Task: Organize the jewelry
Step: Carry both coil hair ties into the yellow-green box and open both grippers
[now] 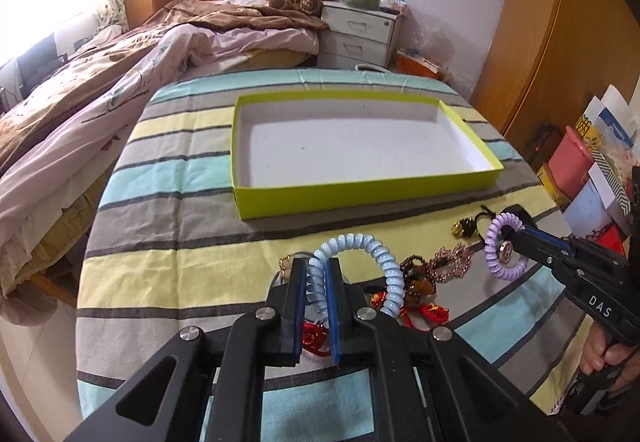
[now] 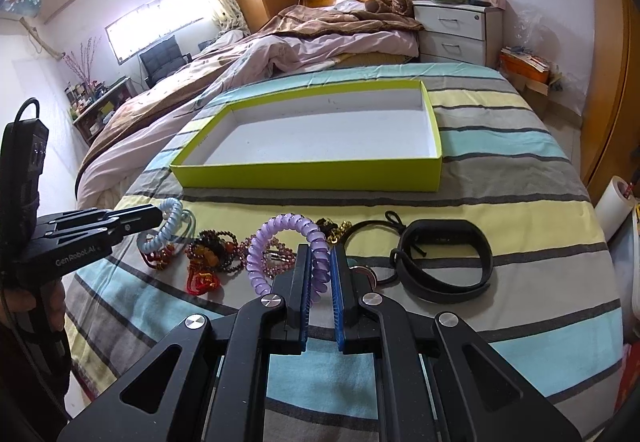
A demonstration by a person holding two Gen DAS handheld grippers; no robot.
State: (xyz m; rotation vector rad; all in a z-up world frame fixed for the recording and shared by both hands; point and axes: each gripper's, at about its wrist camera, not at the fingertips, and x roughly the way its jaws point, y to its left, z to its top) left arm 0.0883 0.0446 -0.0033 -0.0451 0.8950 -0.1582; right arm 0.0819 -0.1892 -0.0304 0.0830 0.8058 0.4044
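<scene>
My left gripper (image 1: 317, 266) is shut on a light blue coil hair tie (image 1: 384, 262) and holds it above the striped cloth. My right gripper (image 2: 321, 254) is shut on a purple coil hair tie (image 2: 264, 246), also lifted; it shows in the left wrist view (image 1: 496, 242) too. An empty lime-green box (image 1: 360, 195) with a white inside lies beyond both grippers, seen also in the right wrist view (image 2: 312, 177). Loose jewelry lies on the cloth: brown bead bracelets (image 2: 212, 246), a pink bead piece (image 1: 450, 262), red cord ornaments (image 1: 424, 312), a gold-black piece (image 1: 464, 228).
A black wristband (image 2: 444, 254) and a thin black hair elastic (image 2: 384, 226) lie at the right of the pile. The striped tablecloth (image 2: 520, 201) covers the table. A bed (image 1: 120, 53) stands to the left, a white nightstand (image 1: 360, 33) behind, boxes (image 1: 592, 169) at the right.
</scene>
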